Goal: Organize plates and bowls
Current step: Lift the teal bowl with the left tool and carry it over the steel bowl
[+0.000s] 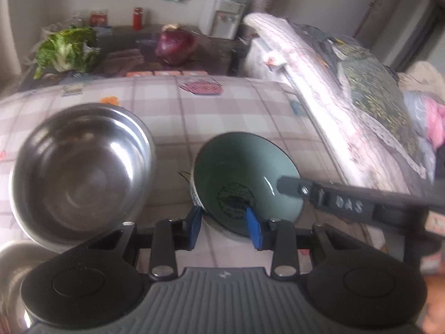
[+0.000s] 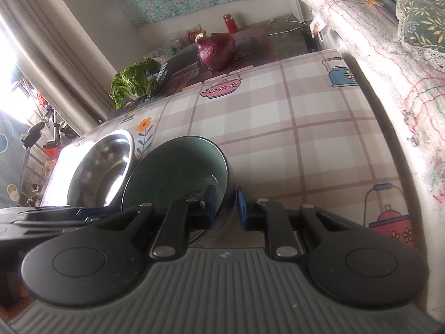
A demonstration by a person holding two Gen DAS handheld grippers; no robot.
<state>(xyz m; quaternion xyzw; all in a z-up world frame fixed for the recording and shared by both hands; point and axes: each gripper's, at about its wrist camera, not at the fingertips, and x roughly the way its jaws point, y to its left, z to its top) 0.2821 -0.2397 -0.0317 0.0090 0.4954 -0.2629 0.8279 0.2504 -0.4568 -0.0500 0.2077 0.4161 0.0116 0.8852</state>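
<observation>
A green ceramic bowl [image 1: 244,172] [image 2: 178,172] stands tilted on the plaid tablecloth [image 1: 222,117], next to a large steel bowl [image 1: 83,172] [image 2: 103,167] on its left. My right gripper [image 2: 226,208] is shut on the green bowl's rim, one pad inside and one outside. In the left wrist view one of its fingers [image 1: 289,186] reaches into the bowl from the right. My left gripper [image 1: 225,226] straddles the bowl's near rim with its blue pads apart, not pressing on the wall.
A second steel vessel [image 1: 11,264] shows at the bottom left. Folded bedding [image 1: 347,97] lines the table's right side. Behind the table lie a red cabbage [image 1: 175,44] [image 2: 217,50] and leafy greens [image 1: 66,50] [image 2: 133,80].
</observation>
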